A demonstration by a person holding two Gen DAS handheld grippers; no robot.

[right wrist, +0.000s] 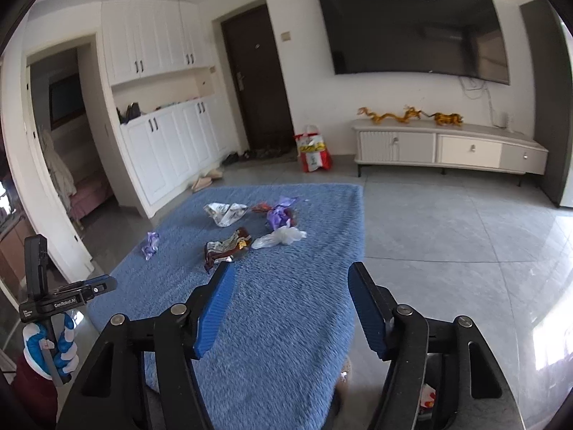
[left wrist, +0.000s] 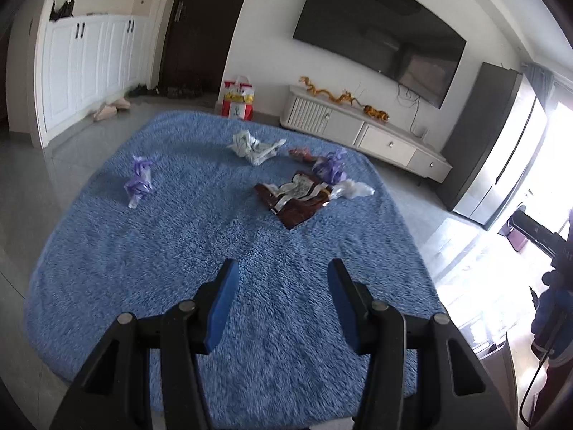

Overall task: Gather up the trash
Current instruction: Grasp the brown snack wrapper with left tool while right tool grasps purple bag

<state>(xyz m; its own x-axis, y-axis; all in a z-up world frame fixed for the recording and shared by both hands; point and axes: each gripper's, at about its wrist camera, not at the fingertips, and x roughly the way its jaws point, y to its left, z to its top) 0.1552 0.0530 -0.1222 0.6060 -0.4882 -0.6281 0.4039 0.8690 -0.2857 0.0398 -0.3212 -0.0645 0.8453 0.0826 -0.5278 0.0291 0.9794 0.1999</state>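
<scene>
We are holding the left gripper (left wrist: 283,299) and right gripper (right wrist: 290,304), jaws released and empty; ahead of the jaws, the wrappers (left wrist: 297,199) are all lying uncollected on the rug (left wrist: 179,251).

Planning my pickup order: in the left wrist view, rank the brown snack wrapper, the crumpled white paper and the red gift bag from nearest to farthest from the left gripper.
From the left gripper:
1. Brown snack wrapper, mid-rug, slightly right.
2. Crumpled white paper, farther back on the rug.
3. Red gift bag, on the floor beyond the rug.

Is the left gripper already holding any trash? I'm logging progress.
No, the left gripper is open and empty above the blue rug, with the brown wrapper lying farther ahead.
</scene>
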